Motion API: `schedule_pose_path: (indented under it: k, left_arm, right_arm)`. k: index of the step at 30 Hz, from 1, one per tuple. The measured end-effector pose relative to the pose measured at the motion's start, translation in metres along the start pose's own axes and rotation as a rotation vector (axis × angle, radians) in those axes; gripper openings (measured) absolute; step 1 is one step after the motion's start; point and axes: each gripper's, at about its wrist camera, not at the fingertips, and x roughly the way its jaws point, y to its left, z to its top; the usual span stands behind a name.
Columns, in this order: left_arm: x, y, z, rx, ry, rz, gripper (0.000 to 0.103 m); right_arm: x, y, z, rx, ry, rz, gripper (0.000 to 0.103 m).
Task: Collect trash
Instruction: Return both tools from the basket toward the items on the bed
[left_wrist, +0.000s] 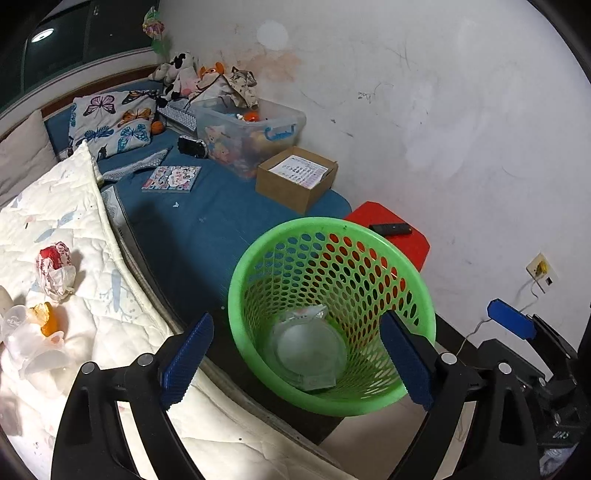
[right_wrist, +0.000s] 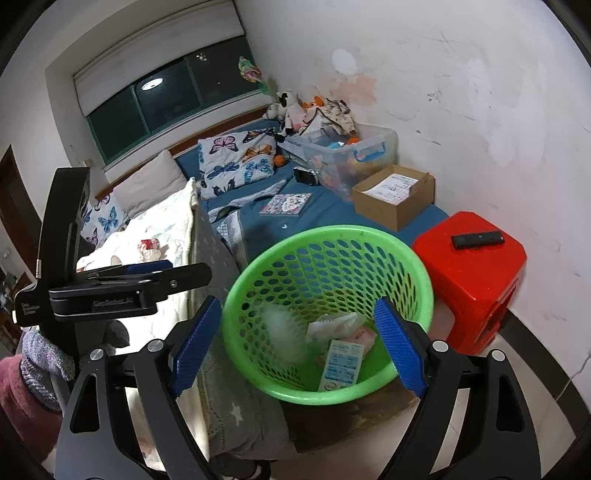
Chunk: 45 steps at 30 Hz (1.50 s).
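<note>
While poised over green basket (right_wrist: 325, 295), right gripper (right_wrist: 299, 345) gapes wide, empty. Drop step apparently done. Next: reach left gripper (left_wrist: 295, 362), also wide, toward crumpled wrapper (left_wrist: 55, 269) on quilt (left_wrist: 92, 258).

My view down into the green perforated plastic basket (right_wrist: 328, 273), standing upright beside the bed: a clear plastic lid (left_wrist: 310, 347), crumpled white wrappers (right_wrist: 340, 325) and a small printed carton (right_wrist: 341, 363) lie at its bottom. On the quilt to the left, a red-and-white crumpled wrapper (left_wrist: 55, 269) and orange-stained plastic scraps (left_wrist: 40, 325) lie uncollected.
</note>
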Motion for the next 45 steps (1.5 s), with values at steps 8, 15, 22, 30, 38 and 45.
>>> schedule_pose_path:
  k: [8, 15, 22, 30, 38, 45]
  left_arm:
    - [-0.027, 0.021, -0.01, -0.028, -0.033, 0.042, 0.088]
    - [-0.06, 0.05, -0.026, -0.067, -0.074, 0.128, 0.088]
    - [-0.086, 0.087, -0.045, -0.134, -0.092, 0.217, 0.088]
    - [-0.12, 0.139, -0.072, -0.255, -0.111, 0.32, 0.088]
    - [-0.152, 0.192, -0.105, -0.403, -0.122, 0.416, 0.088]
    - [-0.171, 0.221, -0.127, -0.487, -0.129, 0.471, 0.088]
  right_arm:
    - [0.002, 0.011, -0.001, -0.02, 0.004, 0.009, 0.087]
    - [0.015, 0.035, 0.0, -0.056, 0.029, 0.059, 0.088]
    - [0.039, 0.082, 0.001, -0.133, 0.072, 0.147, 0.089]
    - [0.075, 0.142, -0.005, -0.229, 0.14, 0.237, 0.089]
    - [0.112, 0.198, -0.01, -0.312, 0.199, 0.306, 0.089]
    - [0.147, 0.234, -0.012, -0.353, 0.256, 0.331, 0.089]
